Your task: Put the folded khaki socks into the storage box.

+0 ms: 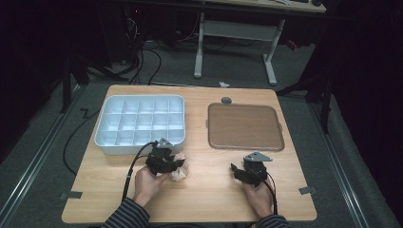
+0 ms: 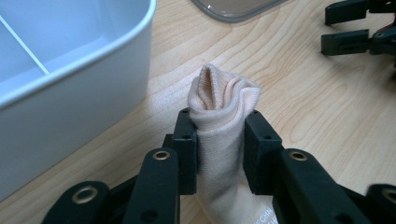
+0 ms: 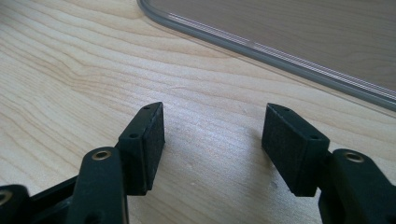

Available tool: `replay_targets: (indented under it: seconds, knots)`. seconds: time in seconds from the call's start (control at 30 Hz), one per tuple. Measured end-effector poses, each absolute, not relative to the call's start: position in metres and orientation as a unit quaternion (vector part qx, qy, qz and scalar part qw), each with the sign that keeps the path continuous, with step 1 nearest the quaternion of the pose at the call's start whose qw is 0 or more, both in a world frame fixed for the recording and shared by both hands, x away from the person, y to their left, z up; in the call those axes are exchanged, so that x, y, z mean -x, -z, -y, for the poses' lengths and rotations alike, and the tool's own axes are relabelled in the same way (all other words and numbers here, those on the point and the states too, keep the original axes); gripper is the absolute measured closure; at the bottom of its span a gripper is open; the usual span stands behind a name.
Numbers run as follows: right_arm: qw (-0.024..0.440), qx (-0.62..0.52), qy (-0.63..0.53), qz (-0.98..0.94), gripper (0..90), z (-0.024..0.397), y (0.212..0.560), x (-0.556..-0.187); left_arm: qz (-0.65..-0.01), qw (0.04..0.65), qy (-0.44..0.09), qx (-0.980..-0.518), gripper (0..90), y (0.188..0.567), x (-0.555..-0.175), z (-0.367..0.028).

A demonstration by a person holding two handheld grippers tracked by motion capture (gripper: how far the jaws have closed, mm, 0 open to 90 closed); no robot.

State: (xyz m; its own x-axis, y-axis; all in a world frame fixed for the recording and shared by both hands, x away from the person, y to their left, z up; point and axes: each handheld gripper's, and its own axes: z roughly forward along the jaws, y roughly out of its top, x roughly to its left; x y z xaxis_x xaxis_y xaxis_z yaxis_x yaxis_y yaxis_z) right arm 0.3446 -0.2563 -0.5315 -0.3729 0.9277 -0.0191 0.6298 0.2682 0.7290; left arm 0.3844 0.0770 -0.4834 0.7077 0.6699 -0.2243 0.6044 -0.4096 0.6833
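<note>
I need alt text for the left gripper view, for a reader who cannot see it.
Two black jaws of the left gripper pinch a bunched peach-coloured sock above a wooden table. A white divided box stands at the left.

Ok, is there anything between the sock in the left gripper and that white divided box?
Nothing visible. The left gripper is shut on the folded sock, right beside the white divided box. Bare table lies between them, and the near wall is the one thing to lift over.
</note>
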Motion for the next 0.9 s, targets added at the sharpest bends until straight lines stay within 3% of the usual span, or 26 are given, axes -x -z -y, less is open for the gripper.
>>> replay_targets:
  seconds: [0.2, 0.3, 0.9]
  knots:
    - [0.230, -0.511, -0.324, -0.762, 39.2, 0.256, 0.532, -0.345, -0.376, 0.390, -0.045, -0.839, 69.9, 0.474, -0.385, -0.081]
    - [0.230, -0.511, -0.324, -0.762, 39.1, 0.256, 0.532, -0.345, -0.368, 0.377, -0.075, -0.847, 69.9, 0.468, -0.384, -0.081]
    - [0.229, -0.511, -0.324, -0.762, 39.1, 0.256, 0.532, -0.345, -0.369, 0.383, -0.078, -0.843, 70.3, 0.447, -0.394, -0.091]
